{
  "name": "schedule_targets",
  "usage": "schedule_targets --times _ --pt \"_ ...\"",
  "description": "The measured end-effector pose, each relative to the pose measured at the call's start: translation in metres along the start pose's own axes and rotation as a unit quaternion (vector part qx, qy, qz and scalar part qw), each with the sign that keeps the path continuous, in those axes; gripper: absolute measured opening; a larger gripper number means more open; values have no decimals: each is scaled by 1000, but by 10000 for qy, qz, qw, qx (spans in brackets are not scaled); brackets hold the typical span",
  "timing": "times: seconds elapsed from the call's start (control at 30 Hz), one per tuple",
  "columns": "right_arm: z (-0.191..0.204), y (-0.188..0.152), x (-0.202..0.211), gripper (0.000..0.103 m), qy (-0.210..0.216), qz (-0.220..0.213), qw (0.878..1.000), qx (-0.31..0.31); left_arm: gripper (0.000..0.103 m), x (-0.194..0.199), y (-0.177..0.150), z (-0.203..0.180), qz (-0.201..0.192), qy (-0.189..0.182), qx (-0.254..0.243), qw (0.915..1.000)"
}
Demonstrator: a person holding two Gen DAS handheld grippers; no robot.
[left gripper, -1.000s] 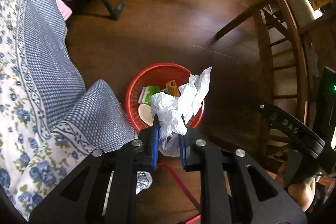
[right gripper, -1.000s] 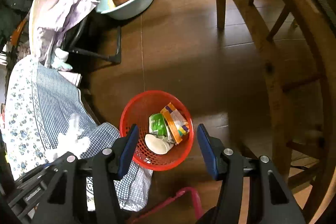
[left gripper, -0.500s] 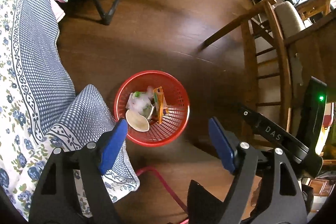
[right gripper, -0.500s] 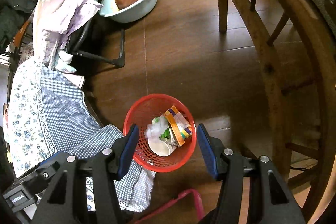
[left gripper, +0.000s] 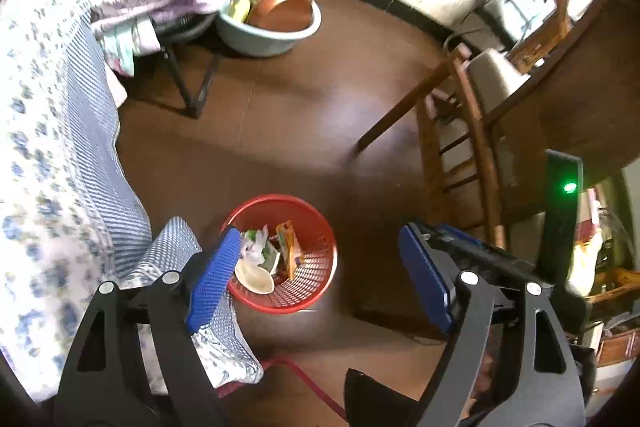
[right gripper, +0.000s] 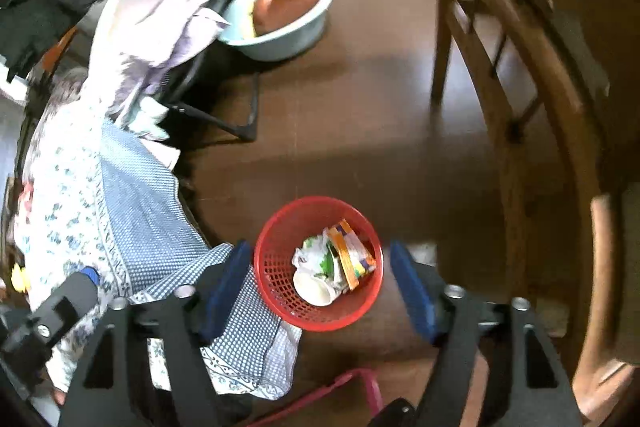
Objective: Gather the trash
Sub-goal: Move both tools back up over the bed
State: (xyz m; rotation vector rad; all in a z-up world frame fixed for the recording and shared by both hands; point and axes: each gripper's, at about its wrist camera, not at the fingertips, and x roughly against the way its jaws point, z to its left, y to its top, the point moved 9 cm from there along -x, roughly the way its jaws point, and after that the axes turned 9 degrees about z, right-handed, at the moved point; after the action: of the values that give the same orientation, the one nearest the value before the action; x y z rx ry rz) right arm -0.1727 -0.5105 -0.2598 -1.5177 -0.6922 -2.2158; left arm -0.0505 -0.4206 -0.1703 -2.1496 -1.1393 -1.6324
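1. One round red plastic mesh basket [left gripper: 316, 267], standing on the dark brown wooden floor [left gripper: 280, 131], just beside the hanging corner of the bedcover.
2. Trash inside the basket, four pieces counted: one crumpled white tissue [right gripper: 310, 255], one green-and-white wrapper [right gripper: 329, 263], one orange-and-purple snack packet [right gripper: 352, 259], one white paper cup [right gripper: 314, 289] lying on its side. All four bunched toward the middle and near side of the basket.
3. One left claw [left gripper: 320, 279], blue-padded, black-framed, above the basket; jaws wide apart and opening, nothing between the pads.
4. One right claw [right gripper: 320, 287], same build, also over the basket; jaws apart and opening, empty, the basket seen far below through the gap.
5. One blue-and-white floral and checked bedcover [left gripper: 60, 167], draped at the left, its corner touching the floor.
6. One pale blue plastic basin [left gripper: 272, 35] on the floor, well apart from the basket, holding one copper-brown pan [left gripper: 284, 11] and something yellow, too blurred to tell.
7. One lilac cloth [right gripper: 160, 11] draped over a black folding stand [right gripper: 224, 119].
8. One wooden chair [right gripper: 520, 99] at the right.
9. One pink cord [right gripper: 344, 383] on the floor near the lower edge.
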Motion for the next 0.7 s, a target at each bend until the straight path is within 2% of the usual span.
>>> schedule_targets --times 0.03,0.1,0.17,0.2,0.27,0.37,0.4,0.43,0.5,0.53,0.57,0.6,0.7 --pt "10 0 6 77 18 -66 9999 134 80 17 2 0 -190 -77 -3 9998" --pt "31 0 20 80 58 -200 9991 378 88 51 8 5 -559 -77 45 9984" --pt "53 -1 32 80 164 -295 9977 585 96 98 13 25 -1086 101 151 9939" --pt "73 -3 40 80 287 -366 9958 786 96 115 14 35 -1218 205 177 9922" --pt "106 -8 51 80 421 -437 9916 1138 96 157 13 73 -1549 490 314 9862" --pt "173 -24 66 83 738 -458 9783 1883 96 211 2 146 -1929 1098 814 9716" --pt "204 -34 70 85 874 -438 9709 2185 96 225 -2 170 -2006 1371 973 9651" --pt "228 -40 72 86 960 -430 9651 2400 96 243 -8 199 -2142 1712 1155 9547" --pt "267 -50 74 87 1070 -430 9554 2720 96 275 -23 256 -2306 2514 1523 9276" --pt "293 -55 73 87 1109 -443 9499 2889 96 284 -28 274 -2333 2760 1641 9179" --pt "314 -57 71 87 1124 -457 9468 2979 96 295 -38 297 -2358 3053 1837 9041" --pt "333 -58 68 87 1175 -467 9443 3038 96 305 -48 321 -2413 3220 2112 8908" --pt "395 -58 61 87 1424 -531 9374 3134 96 313 -75 366 -2564 2993 2789 8757"
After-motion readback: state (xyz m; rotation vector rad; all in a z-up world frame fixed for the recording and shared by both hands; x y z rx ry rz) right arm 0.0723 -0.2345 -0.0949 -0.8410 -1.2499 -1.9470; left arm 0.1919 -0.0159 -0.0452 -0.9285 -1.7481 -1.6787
